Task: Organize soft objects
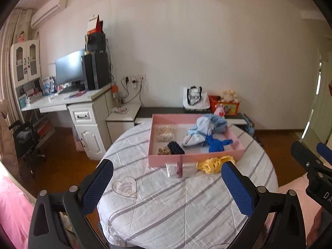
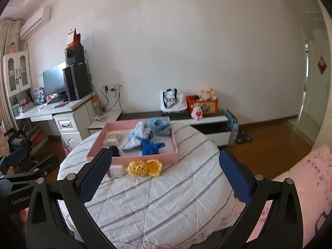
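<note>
- Both grippers, left (image 1: 167,173) and right (image 2: 166,166), are hanging wide open over the table (image 2: 166,203), gripping nothing.
- The yellow knit piece (image 2: 144,167) is sitting outside the pink box (image 2: 145,159), touching its front wall.
- It's looking light and squishy, so I'm guessing pinching the bunched middle works best.

Striped table (image 1: 166,207): pink box (image 1: 193,157), yellow knit (image 1: 213,164).

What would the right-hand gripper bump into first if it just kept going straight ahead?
Probably the yellow crocheted piece on the striped cloth, just before the pink box. The right gripper is open and empty; depth is hard to judge.
</note>
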The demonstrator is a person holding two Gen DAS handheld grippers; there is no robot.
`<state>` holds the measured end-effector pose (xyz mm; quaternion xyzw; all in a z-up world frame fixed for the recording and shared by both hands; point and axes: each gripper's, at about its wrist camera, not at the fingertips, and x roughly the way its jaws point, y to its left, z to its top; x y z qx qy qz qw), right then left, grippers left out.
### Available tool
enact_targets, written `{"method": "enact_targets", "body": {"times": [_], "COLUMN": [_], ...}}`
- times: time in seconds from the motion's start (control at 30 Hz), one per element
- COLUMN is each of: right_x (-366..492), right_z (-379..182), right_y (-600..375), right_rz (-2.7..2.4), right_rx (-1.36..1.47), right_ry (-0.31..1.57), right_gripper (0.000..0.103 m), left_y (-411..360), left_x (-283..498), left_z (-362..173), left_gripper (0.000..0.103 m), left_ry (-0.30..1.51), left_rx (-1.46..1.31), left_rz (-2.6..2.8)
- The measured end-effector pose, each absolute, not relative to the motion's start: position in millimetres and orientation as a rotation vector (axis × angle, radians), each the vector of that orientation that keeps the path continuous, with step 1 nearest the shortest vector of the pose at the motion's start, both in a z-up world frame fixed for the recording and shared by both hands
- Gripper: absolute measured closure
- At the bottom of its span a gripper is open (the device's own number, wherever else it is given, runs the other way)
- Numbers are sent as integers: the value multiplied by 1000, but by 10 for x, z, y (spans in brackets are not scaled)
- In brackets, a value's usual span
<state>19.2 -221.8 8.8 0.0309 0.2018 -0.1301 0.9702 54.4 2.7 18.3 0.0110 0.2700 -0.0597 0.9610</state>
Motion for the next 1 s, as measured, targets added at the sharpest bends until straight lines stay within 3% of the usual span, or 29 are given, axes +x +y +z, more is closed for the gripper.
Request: {"method": "enact_targets", "body": {"times": [1.0], "right_x": [1504], "right_z": [-1181], "right_y": [-2789], "right_rz": [-293], "right_rx": [154], "right_ry": [767], "right_gripper": [0], "left_y": [-386], "left_x": [2867], "left_z": [-1332], "left_gripper": [0], "left_ry": [982], "left_rx": [9], "left_rz": [-143]}}
